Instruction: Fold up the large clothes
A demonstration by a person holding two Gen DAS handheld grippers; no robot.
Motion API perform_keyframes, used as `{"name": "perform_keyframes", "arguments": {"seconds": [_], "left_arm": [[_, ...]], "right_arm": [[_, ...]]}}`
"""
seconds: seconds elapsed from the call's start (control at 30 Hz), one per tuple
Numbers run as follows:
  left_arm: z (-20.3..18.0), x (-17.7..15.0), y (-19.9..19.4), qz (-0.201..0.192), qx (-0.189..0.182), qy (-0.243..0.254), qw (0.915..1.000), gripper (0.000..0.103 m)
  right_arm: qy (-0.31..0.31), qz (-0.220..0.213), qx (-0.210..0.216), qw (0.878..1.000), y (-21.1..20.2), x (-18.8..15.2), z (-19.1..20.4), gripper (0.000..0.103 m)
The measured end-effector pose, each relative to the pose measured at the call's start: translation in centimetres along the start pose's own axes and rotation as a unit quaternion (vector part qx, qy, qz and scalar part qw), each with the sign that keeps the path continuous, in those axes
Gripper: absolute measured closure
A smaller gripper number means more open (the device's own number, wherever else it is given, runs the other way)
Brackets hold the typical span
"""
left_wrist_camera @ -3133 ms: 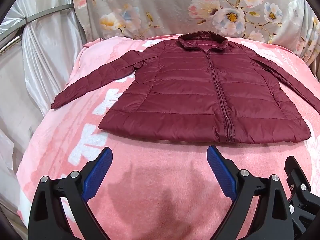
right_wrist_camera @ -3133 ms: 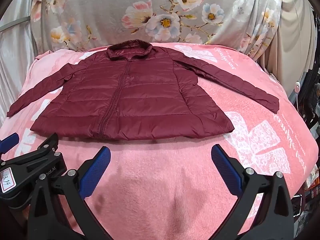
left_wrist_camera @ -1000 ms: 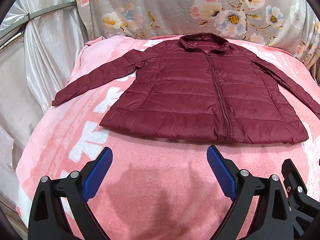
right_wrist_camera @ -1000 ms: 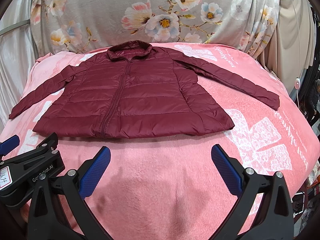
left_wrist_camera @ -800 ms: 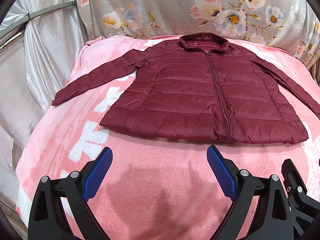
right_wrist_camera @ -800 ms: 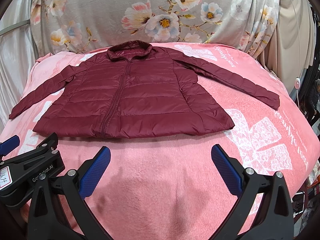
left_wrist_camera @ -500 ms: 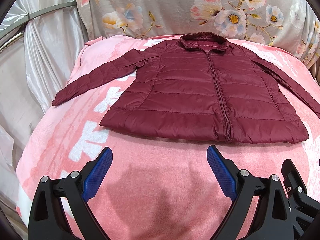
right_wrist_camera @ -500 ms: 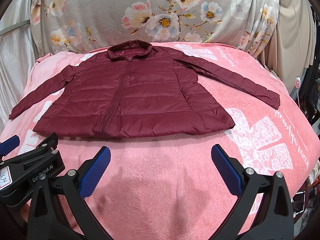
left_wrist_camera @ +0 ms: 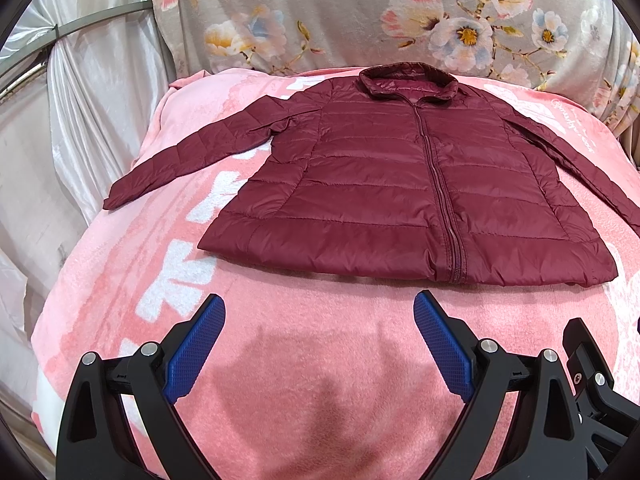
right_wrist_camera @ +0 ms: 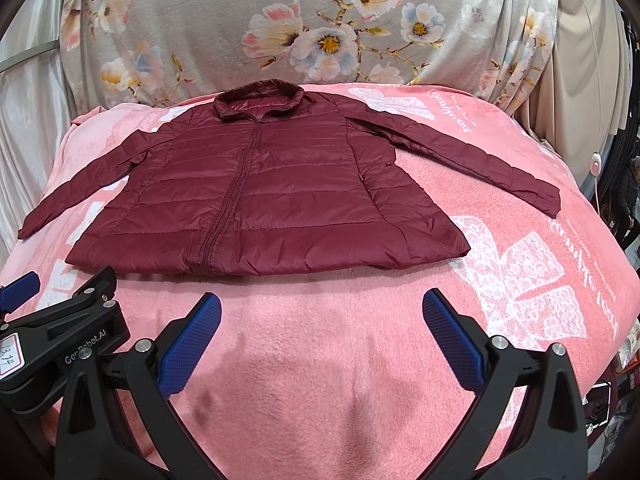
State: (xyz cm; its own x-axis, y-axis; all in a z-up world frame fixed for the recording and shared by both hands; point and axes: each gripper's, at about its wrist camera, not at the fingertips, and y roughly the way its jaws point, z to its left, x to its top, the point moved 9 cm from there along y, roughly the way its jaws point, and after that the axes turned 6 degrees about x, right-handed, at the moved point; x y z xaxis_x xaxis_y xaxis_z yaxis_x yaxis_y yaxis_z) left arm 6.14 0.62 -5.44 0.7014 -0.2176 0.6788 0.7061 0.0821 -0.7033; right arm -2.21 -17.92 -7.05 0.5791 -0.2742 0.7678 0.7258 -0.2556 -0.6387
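A dark red quilted jacket (left_wrist_camera: pixel 400 184) lies flat and zipped on a pink blanket (left_wrist_camera: pixel 304 360), collar at the far side, both sleeves spread out; it also shows in the right wrist view (right_wrist_camera: pixel 264 192). My left gripper (left_wrist_camera: pixel 319 316) is open and empty, hovering above the blanket just short of the jacket's hem. My right gripper (right_wrist_camera: pixel 321 316) is open and empty too, short of the hem and to the right of the left one. The left gripper's black body (right_wrist_camera: pixel 60 344) shows at the right wrist view's lower left.
A floral grey cloth (left_wrist_camera: pixel 360 20) hangs behind the bed. White satin drapes (left_wrist_camera: pixel 88 92) hang on the left. The blanket's right edge (right_wrist_camera: pixel 624 288) drops off toward a beige curtain (right_wrist_camera: pixel 580 60) and dark clutter.
Both grippers have held almost still over the last second, jaws open the same. Since three seconds ago both views have shifted slightly.
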Motion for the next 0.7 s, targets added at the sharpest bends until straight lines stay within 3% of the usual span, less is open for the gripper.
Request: {"name": "perform_keyframes", "arguments": {"seconds": [0.43,0.7], "left_arm": [[0.0,-0.2,0.4,0.005,0.001,0.001,1.0,0.011],[-1.0,-0.3,1.8,0.018,-0.004,-0.001,0.9998,0.011]], "right_arm": [[0.003,0.004,0.0,1.0,0.2,-0.4,0.2,0.005],[0.014,0.02,0.016,1.0,2.6,-0.9,-0.2,0.005]]}}
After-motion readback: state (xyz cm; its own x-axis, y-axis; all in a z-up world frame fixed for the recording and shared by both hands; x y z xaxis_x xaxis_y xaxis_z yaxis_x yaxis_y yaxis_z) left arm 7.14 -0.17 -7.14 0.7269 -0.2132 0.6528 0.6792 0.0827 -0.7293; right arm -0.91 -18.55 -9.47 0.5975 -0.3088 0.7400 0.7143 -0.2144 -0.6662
